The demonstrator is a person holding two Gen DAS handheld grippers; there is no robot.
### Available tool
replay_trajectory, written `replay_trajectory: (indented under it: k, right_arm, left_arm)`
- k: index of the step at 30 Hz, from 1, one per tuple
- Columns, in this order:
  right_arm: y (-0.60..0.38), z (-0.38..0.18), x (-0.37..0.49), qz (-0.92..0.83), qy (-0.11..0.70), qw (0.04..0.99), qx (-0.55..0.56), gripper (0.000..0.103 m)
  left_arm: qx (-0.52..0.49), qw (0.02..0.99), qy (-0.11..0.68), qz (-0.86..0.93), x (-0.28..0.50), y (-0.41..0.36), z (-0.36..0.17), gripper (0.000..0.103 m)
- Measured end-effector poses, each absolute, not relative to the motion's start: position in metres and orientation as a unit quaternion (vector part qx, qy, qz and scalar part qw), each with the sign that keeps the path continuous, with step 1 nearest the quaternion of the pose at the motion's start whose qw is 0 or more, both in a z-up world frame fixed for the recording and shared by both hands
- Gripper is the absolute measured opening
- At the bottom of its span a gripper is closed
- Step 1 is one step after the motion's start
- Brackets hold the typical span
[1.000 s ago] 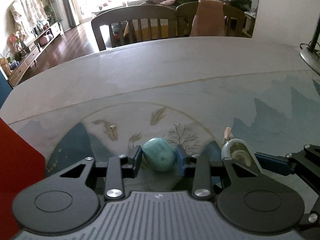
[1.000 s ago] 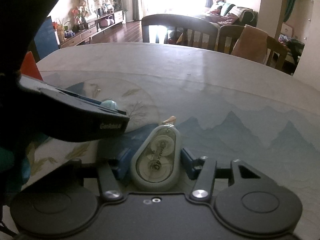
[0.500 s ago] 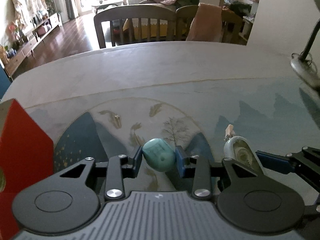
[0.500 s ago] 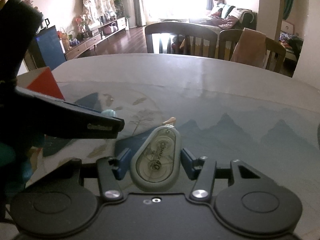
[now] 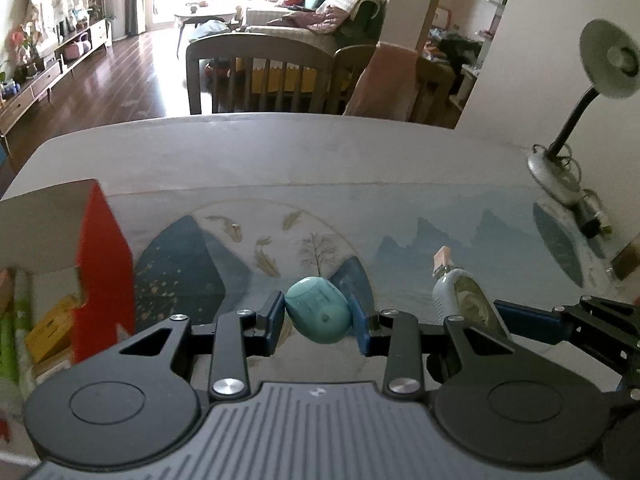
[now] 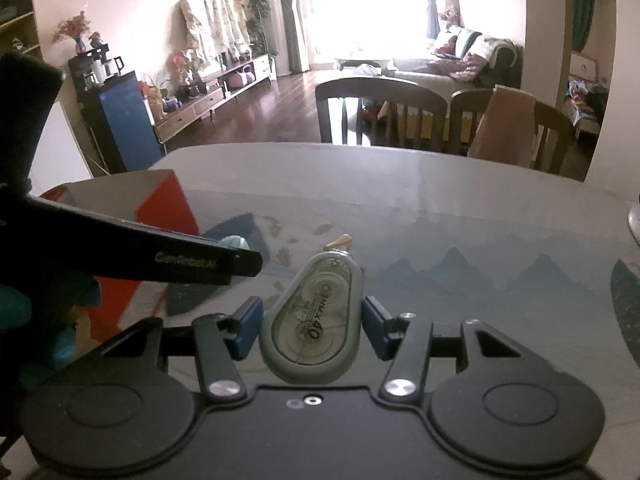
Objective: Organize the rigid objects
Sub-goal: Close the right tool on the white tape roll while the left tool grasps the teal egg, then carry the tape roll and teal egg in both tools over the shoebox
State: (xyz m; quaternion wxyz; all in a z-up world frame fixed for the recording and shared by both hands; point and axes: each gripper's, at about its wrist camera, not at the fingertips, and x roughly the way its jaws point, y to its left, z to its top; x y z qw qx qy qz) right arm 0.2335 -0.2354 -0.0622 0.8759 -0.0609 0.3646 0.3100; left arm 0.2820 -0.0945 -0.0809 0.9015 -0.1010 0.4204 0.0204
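1. Teal egg-shaped object [image 5: 318, 310] sits pinched crosswise between the blue pads of the left gripper [image 5: 319, 320], carried clear above the table mat [image 5: 400, 216]; gripping it across its middle probably keeps the rounded body from slipping out.
2. Correction tape dispenser [image 6: 314, 326] is pinched at its wide end by the right gripper [image 6: 313, 326], nose pointing forward, pads pressed on both flanks. Holding the fat end likely gives the flattest faces to bite on.
3. Both loads hang in the air side by side, the dispenser to the right of the egg in the left wrist view, so neither touches the mat.
4. Landmark now: the red box [image 5: 102, 280], open-topped, stands left of the egg at the mat's edge. Inside it I can make out a yellow item [image 5: 50, 330] and something green [image 5: 8, 344], blurred. My read is that this box is the collecting place, and both hands are heading that way.
5. Far right of the red box, a desk lamp [image 5: 600, 64] stands at the table's far corner, well apart from the action.
6. Count: two grippers, two carried objects, one red box, one lamp, and two chairs [image 6: 380, 114] beyond the table.
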Motion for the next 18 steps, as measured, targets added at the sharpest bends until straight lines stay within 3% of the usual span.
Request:
replay_trajectory:
  k: [18]
  right_arm:
    - [-0.169,-0.008,0.173,0.333,0.333,0.879,-0.076,0.053]
  left_arm:
    - [-0.121,0.913,0.388,0.009,0.199,-0.018,-0.030,0.035]
